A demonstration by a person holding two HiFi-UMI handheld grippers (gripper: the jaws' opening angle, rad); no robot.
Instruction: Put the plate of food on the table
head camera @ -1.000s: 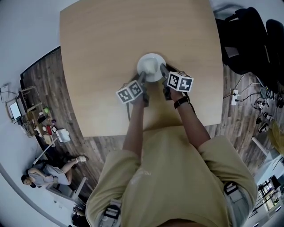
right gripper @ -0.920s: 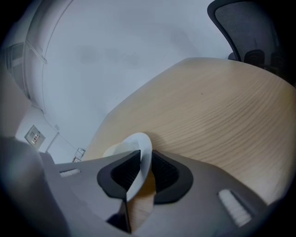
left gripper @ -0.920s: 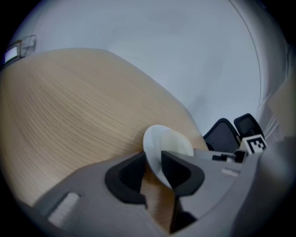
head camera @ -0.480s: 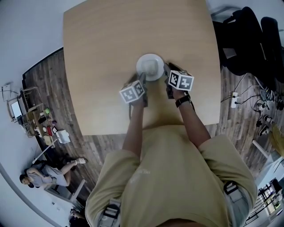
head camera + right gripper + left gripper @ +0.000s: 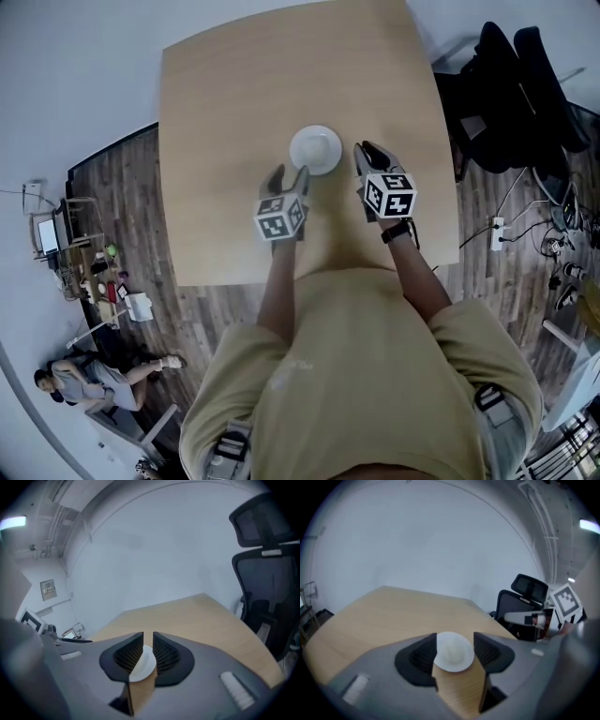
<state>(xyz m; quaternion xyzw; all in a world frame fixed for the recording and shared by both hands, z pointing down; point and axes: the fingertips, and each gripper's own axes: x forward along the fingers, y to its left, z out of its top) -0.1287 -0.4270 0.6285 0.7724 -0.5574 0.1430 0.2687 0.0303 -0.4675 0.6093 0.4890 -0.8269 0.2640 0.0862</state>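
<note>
A white plate (image 5: 316,150) with a pale mound of food stands on the wooden table (image 5: 234,103), near the middle. My left gripper (image 5: 288,175) is just short of its near-left rim; its jaws are opening, spread wide, and touch nothing. In the left gripper view the plate (image 5: 452,652) lies beyond the fingertips, seen through the gap. My right gripper (image 5: 366,153) is to the right of the plate and apart from it. Only a narrow slit shows between its jaws, and the plate (image 5: 142,666) is visible beyond them.
Black office chairs (image 5: 520,89) stand off the table's right side, with a power strip and cables (image 5: 497,230) on the wooden floor. A person (image 5: 80,384) sits at lower left near a cluttered rack (image 5: 89,272). The table's near edge (image 5: 281,278) is just below the grippers.
Both grippers have drawn back from the plate's rim toward the body. The left jaws have spread apart. The plate stays on the table.
</note>
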